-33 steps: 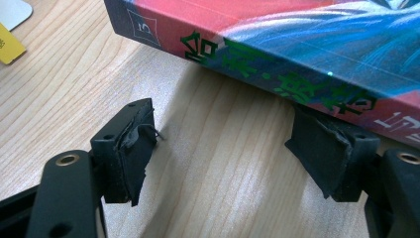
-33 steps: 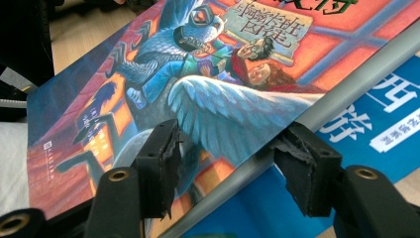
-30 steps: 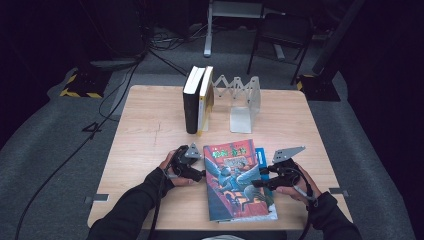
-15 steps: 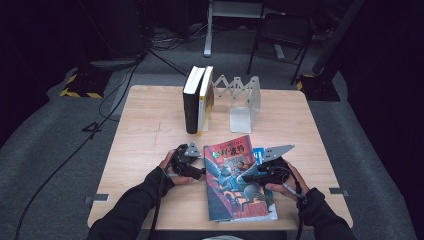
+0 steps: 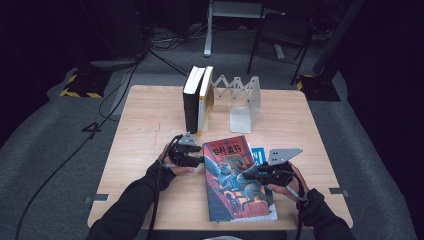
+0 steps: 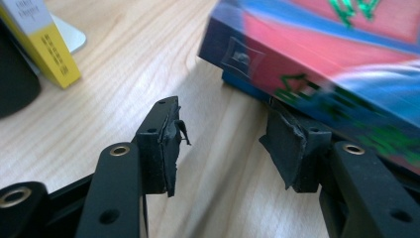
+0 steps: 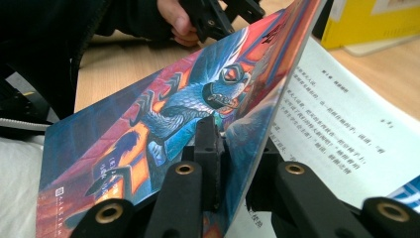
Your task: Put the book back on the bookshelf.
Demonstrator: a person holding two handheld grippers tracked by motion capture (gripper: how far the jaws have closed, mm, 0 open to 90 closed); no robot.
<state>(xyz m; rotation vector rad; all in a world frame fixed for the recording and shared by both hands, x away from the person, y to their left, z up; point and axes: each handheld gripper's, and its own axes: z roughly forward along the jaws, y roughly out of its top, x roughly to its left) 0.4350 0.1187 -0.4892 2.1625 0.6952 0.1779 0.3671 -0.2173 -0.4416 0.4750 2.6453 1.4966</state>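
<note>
A paperback book (image 5: 235, 175) with a red and blue illustrated cover lies on the near part of the wooden table (image 5: 145, 120). My right gripper (image 5: 248, 175) is shut on the right edge of its front cover (image 7: 188, 99); its jaws have just been closing on it. The cover is lifted off the first printed page (image 7: 337, 134). My left gripper (image 5: 199, 159) rests at the book's left side by the spine (image 6: 307, 64). Its jaws (image 6: 223, 134) stand half open over bare wood and have just been closing; one pad (image 6: 285, 144) is close under the book's edge.
Two upright books (image 5: 197, 97), one black and one yellow, stand at the left end of a white folding book rack (image 5: 240, 97) at the table's back middle. A blue item (image 5: 258, 154) peeks out from beneath the paperback. Cables trail from both grippers.
My right gripper moved left onto the book's right edge, closed on the front cover and raised it. My left gripper stayed at the spine side with its jaws narrower.
</note>
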